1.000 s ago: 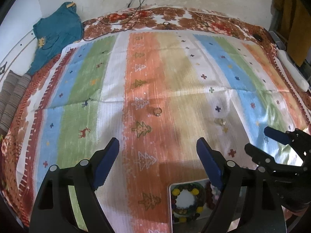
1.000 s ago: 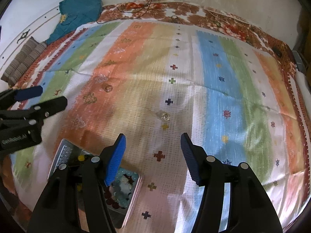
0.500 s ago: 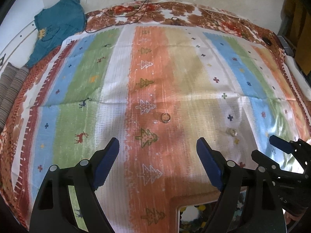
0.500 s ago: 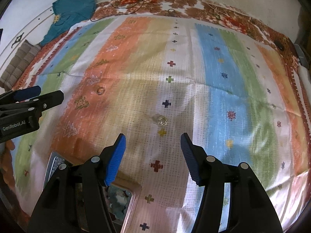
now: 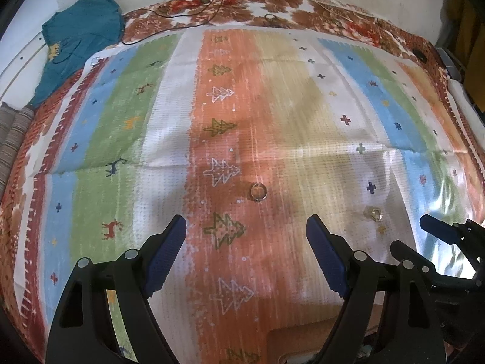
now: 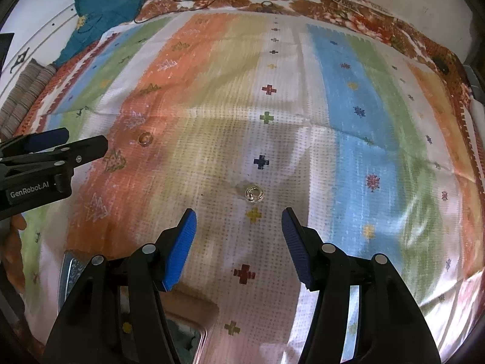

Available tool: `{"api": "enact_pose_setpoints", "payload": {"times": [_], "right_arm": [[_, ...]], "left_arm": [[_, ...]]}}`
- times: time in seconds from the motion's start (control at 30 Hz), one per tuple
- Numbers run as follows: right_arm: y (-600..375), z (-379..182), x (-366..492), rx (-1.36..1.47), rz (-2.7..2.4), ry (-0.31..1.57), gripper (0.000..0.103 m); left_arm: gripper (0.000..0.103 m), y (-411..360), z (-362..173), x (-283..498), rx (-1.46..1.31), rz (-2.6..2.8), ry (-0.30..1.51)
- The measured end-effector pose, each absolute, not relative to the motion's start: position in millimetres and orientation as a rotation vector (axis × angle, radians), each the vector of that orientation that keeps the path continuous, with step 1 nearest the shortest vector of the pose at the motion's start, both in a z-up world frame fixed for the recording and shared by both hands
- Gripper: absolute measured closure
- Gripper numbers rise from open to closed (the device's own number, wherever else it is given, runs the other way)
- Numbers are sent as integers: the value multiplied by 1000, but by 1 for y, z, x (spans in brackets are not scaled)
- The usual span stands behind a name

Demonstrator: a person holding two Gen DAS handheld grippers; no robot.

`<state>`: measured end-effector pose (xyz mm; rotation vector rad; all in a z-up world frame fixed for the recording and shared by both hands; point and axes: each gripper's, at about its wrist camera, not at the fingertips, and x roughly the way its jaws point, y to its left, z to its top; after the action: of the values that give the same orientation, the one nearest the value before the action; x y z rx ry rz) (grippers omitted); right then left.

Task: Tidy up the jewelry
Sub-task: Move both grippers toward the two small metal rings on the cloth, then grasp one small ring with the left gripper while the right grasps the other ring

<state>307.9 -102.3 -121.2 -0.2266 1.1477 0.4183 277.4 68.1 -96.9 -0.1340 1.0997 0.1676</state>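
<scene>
A plain ring (image 5: 258, 191) lies on the orange stripe of the mat, just beyond my open, empty left gripper (image 5: 246, 253); it also shows in the right wrist view (image 6: 145, 138). A silver ring (image 6: 254, 194) lies on the white stripe just ahead of my open, empty right gripper (image 6: 239, 247); it shows at the right in the left wrist view (image 5: 374, 213). A metal jewelry tray (image 6: 68, 276) sits near me, mostly hidden behind the gripper bodies.
The striped patterned mat (image 5: 169, 127) covers a bed with a floral sheet (image 5: 272, 3). A teal garment (image 5: 78, 36) lies at the far left corner. A black cable (image 5: 194, 15) runs along the far edge by the wall.
Both grippers have moved forward over the mat toward the rings. The tray has slid almost out of view at the bottom. Jaws stay open.
</scene>
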Motion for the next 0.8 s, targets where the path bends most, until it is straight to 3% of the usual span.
{"api": "enact_pose_setpoints", "payload": {"times": [0.37,0.8], "right_arm": [[-97,-134,320,-243,419,1182,45],[-88,-151,337,-260,419,1227,51]], "left_arm": [[26,71,-115,295,-126,143,1143],[43,76,-138,313,-148,131,1171]]}}
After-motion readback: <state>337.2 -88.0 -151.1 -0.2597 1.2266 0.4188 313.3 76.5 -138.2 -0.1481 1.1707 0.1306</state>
